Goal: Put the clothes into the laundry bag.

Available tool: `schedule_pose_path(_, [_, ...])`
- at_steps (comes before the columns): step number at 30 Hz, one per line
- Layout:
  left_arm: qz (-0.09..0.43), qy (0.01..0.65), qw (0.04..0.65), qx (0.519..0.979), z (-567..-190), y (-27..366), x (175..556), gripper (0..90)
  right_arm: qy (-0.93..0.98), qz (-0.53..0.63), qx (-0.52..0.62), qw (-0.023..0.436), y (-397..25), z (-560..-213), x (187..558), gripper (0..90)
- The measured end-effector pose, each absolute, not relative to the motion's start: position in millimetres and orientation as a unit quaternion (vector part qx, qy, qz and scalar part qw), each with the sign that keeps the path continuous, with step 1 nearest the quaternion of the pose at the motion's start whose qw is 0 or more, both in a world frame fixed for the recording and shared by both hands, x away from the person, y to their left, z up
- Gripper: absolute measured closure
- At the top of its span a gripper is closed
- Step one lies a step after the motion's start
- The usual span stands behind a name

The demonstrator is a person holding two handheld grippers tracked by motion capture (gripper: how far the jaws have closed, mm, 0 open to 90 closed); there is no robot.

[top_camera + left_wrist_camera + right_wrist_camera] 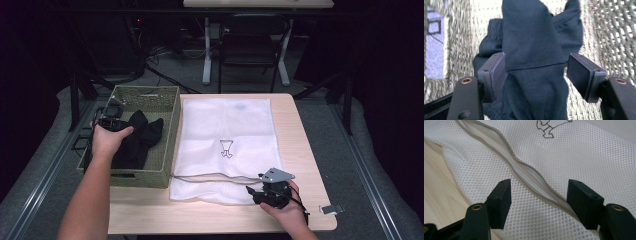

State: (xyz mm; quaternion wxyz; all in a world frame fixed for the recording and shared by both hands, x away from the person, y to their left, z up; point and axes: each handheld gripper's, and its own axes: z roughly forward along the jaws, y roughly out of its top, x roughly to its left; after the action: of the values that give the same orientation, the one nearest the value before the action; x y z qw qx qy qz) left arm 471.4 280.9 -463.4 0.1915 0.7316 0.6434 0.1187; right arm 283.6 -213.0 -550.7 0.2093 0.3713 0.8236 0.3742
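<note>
Black garment in the basket, mesh bag beside it

Soft, limp black garment [534, 50] lies in the woven basket [165, 170]; your left gripper [536, 75] has its fingers spread around a raised fold, good to pinch. Right of the basket, your right gripper [539, 192] hovers, fingers spread, over the mesh bag [586, 157]; its own view shows the zipper [529, 172] gaping.

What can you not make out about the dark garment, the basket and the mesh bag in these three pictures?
- Dark garment: its kind; bunched folds, cut off by the left gripper view's edges.
- Basket floor: covered by the garment, high view.
- Mesh bag print: too small in high view, cropped in right gripper view.
- Zipper pull: cut off by the view's edges.
</note>
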Motion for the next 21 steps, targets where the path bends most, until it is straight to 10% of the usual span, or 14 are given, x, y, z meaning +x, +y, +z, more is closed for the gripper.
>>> schedule_pose_path(21, [0.094,0.661,0.146,0.73,-488,276,482,27.6,0.825,0.375,0.369,0.207,-212,-551,284,36.1])
